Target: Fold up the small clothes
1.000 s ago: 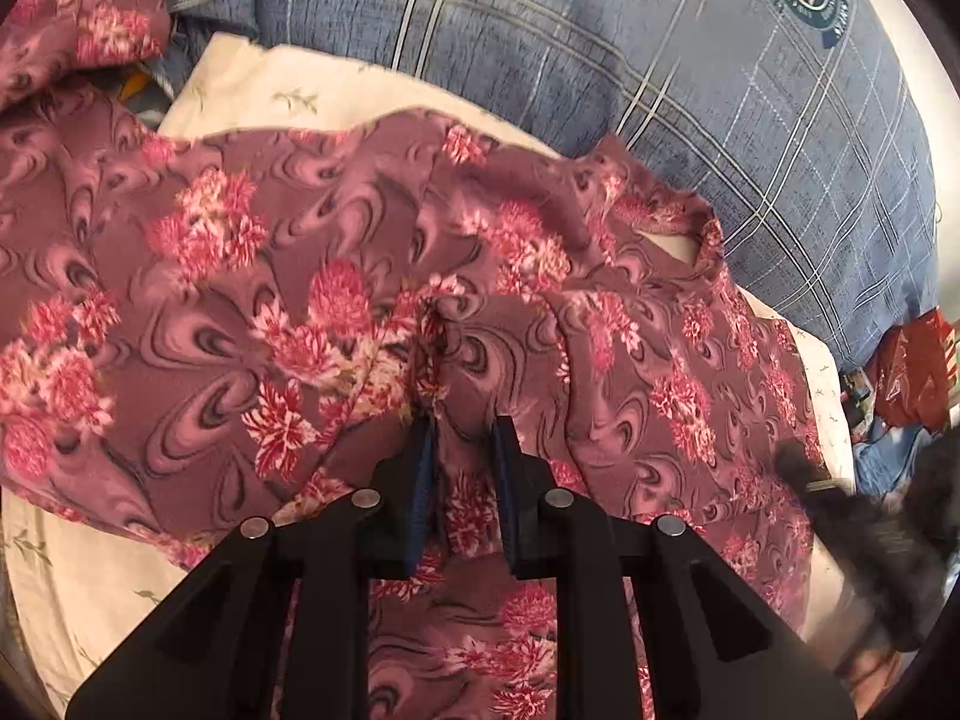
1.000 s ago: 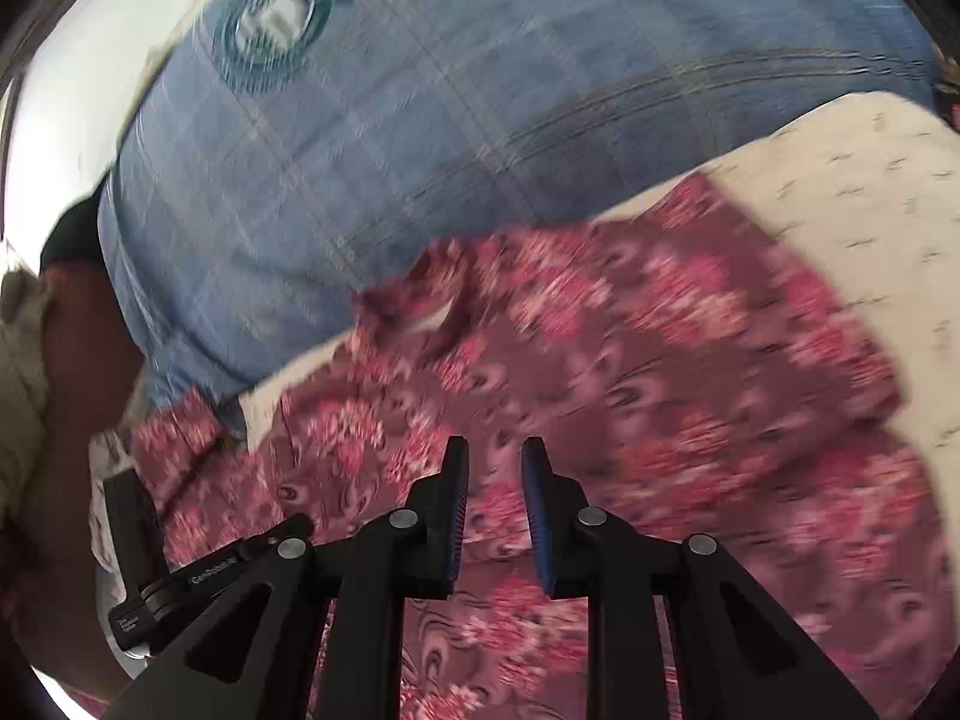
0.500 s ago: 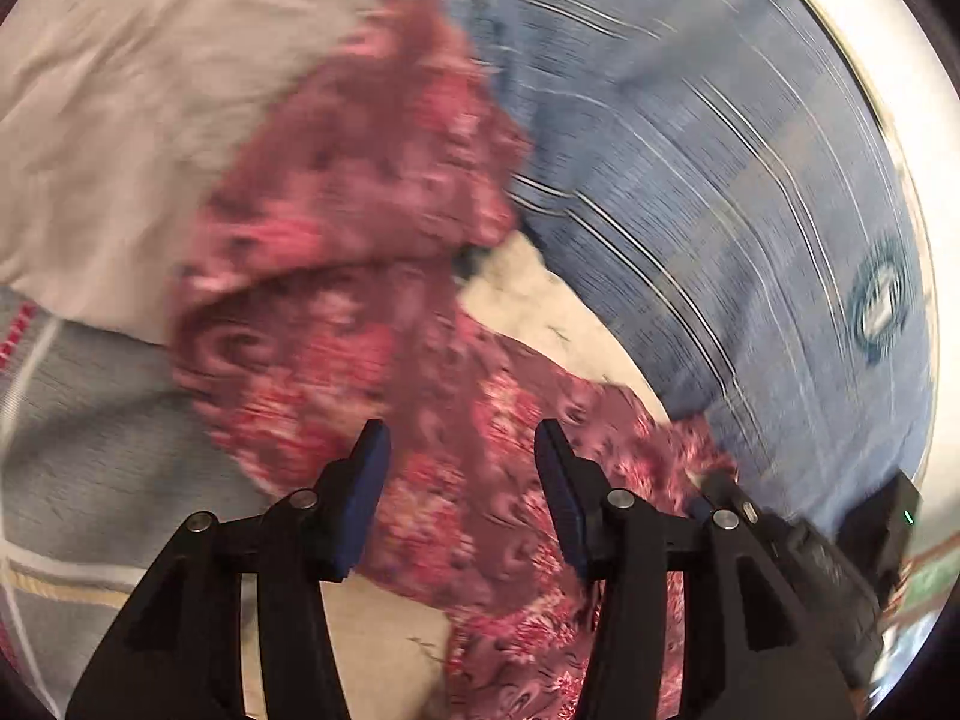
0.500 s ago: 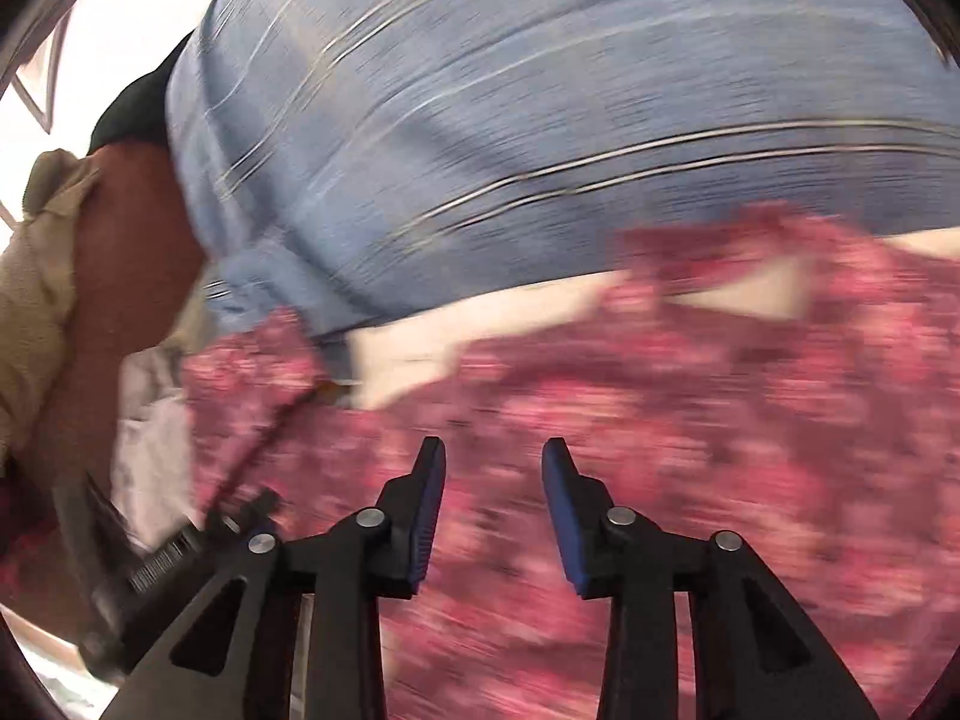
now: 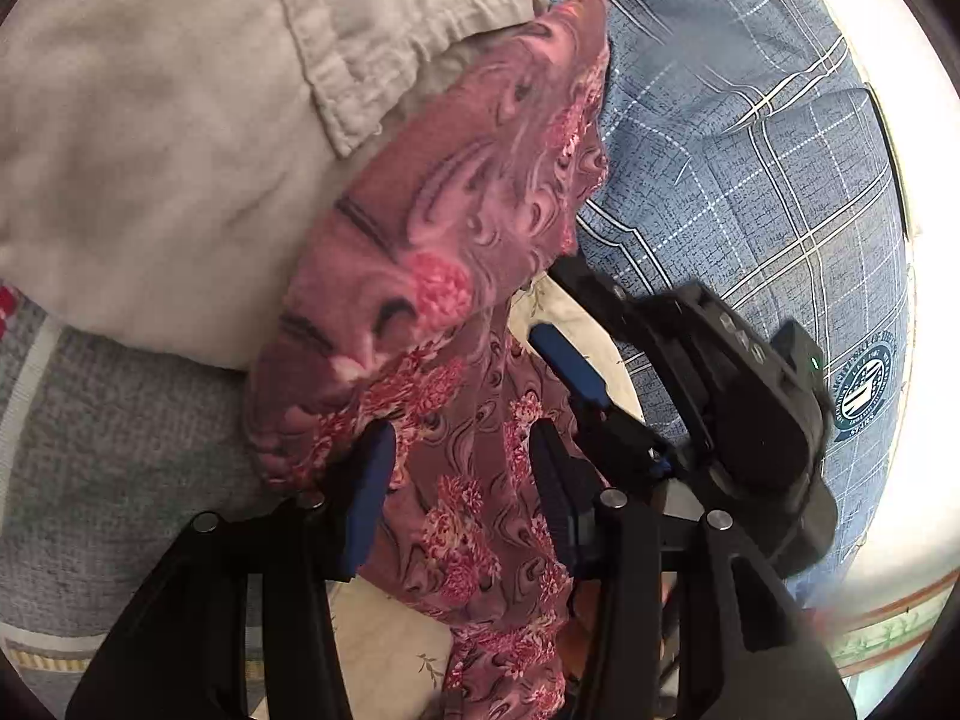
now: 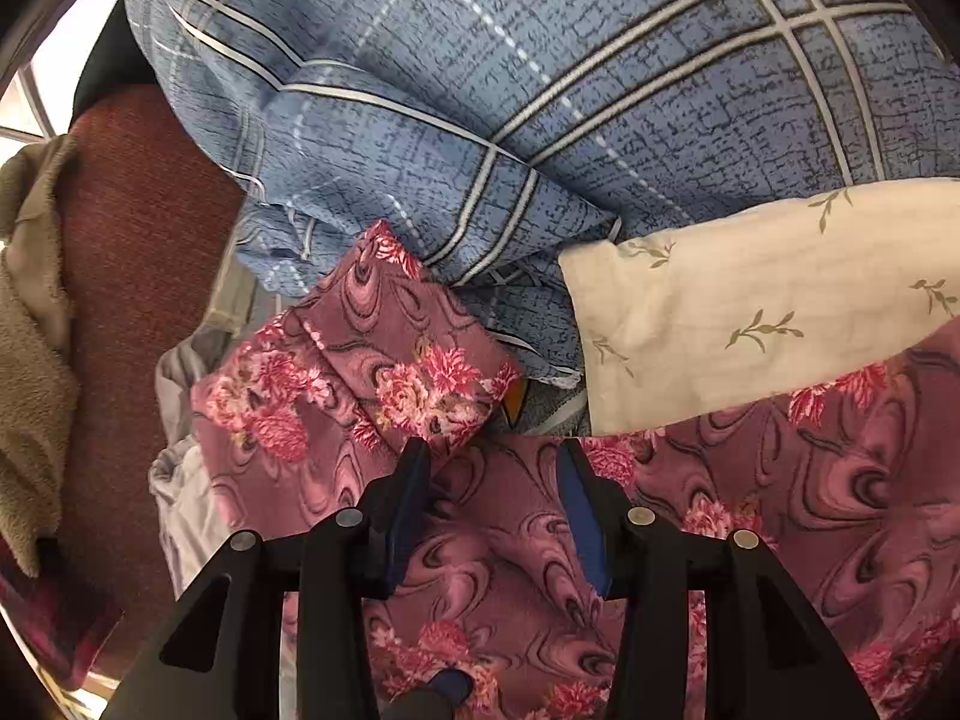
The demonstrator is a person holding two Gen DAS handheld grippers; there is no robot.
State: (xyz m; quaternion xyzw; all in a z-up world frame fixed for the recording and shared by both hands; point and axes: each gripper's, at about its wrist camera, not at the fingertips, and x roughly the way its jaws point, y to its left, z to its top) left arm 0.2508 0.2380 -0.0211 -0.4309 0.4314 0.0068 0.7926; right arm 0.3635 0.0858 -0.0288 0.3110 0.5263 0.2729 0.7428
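A maroon garment with pink flowers (image 5: pixel 468 480) lies on a cream leaf-print cloth (image 6: pixel 738 300). In the left wrist view my left gripper (image 5: pixel 459 438) is open, its jaws on either side of a strip of the garment, with a raised fold of it (image 5: pixel 456 228) just ahead. My right gripper (image 5: pixel 570 372) shows in that view, close on the right. In the right wrist view my right gripper (image 6: pixel 492 468) is open above the garment (image 6: pixel 510 570); a sleeve-like end (image 6: pixel 372 372) lies ahead to the left.
A blue plaid quilt (image 6: pixel 540 90) fills the back of both views. A beige cloth (image 5: pixel 180 90) lies at upper left over a grey blanket (image 5: pixel 120 450). A brown cushion (image 6: pixel 138 240) and a tan towel (image 6: pixel 30 360) sit at the far left.
Both grippers have opened and let go of the garment. Both have swung toward the garment's left end and now sit close together.
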